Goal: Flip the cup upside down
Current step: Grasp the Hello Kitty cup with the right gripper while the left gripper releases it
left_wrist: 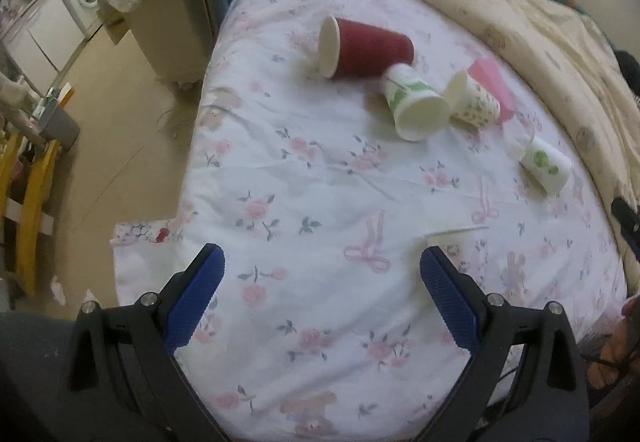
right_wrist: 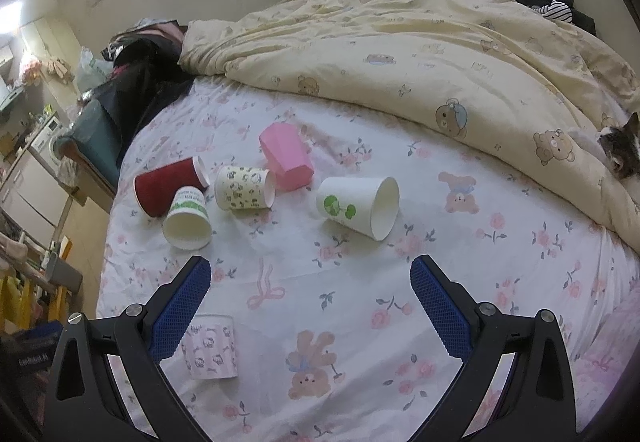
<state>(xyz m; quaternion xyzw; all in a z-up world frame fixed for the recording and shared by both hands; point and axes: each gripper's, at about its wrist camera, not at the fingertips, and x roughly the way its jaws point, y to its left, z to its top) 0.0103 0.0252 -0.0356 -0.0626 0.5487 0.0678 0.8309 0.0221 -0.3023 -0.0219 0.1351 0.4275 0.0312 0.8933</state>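
Right wrist view shows the right gripper [right_wrist: 310, 282] with its blue-padded fingers spread wide apart, holding nothing, above the floral bed sheet [right_wrist: 360, 322]. Five cups lie on their sides in a loose row across the middle of the bed: a red cup [right_wrist: 168, 190] nearest the left edge, a green-banded white cup [right_wrist: 188, 220] touching it, a cream patterned cup [right_wrist: 244, 188], a pink cup [right_wrist: 286, 156] and a white cup with a green globe print [right_wrist: 356, 206]. A pale pink patterned cup [right_wrist: 210, 346] stands near the front edge, just beside the left finger. A cream duvet [right_wrist: 420, 54] covers the far side, where a cat [right_wrist: 622, 152] rests at the right edge.

In the left wrist view, the left gripper [left_wrist: 322, 266] is likewise spread open and empty over the sheet, well apart from the red cup.
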